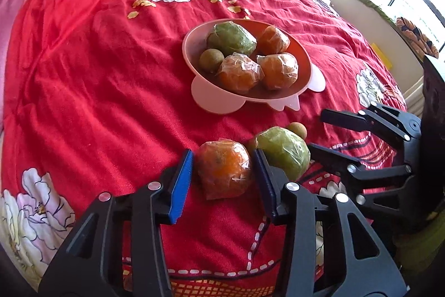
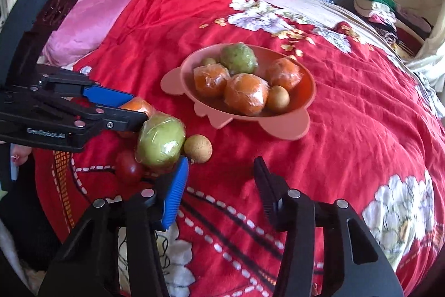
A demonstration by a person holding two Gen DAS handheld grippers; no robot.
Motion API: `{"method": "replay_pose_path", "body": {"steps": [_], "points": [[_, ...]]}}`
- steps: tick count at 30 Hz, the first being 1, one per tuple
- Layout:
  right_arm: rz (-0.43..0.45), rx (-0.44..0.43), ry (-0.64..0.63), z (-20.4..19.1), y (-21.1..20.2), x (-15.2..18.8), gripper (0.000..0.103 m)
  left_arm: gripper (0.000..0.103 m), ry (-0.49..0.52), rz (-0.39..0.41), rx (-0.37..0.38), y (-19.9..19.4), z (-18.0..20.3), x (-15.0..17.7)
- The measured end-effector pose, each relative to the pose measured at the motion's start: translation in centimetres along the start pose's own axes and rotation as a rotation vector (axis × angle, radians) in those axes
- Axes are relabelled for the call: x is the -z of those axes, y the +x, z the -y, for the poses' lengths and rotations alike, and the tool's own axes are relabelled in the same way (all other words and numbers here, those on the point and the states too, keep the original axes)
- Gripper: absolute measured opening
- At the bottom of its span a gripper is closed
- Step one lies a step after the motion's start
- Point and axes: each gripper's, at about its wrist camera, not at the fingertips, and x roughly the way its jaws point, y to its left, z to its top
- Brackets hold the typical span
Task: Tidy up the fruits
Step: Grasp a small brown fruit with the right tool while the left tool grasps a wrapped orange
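Red floral bedspread (image 1: 83, 74): left hand-held gripper (image 1: 222, 171) clamps wrapped orange (image 1: 225, 166); right hand-held gripper (image 2: 219, 185) gapes.

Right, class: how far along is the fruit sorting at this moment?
Done: the pink bowl holds three oranges, one green fruit and two small brown fruits. In hand: the fingers of the left gripper bracket a loose wrapped orange; whether they press it is unclear. Left: the loose green fruit, loose brown fruit and red fruit on the bedspread. The right gripper is open, empty.
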Motion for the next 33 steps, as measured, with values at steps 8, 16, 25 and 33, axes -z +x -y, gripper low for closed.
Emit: {"method": "replay_pose_path", "body": {"steps": [8, 16, 25, 33], "points": [[-0.006, -0.062, -0.058, -0.4, 1.6, -1.0, 0.036, 0.036, -0.002, -0.005, 0.000, -0.2, -0.3, 0.6], [0.011, -0.109, -0.095, -0.5, 2.3, -1.8, 0.026, 0.037, -0.007, -0.023, -0.008, 0.1, -0.6, 0.6], [0.014, -0.162, -0.182, -0.6, 2.7, -1.8, 0.026, 0.037, 0.041, -0.047, -0.041, 0.4, -0.2, 0.8], [0.015, -0.207, -0.136, 0.1, 3.4, -1.8, 0.021, 0.034, 0.016, -0.051, -0.003, 0.9, -0.9, 0.5]]}}
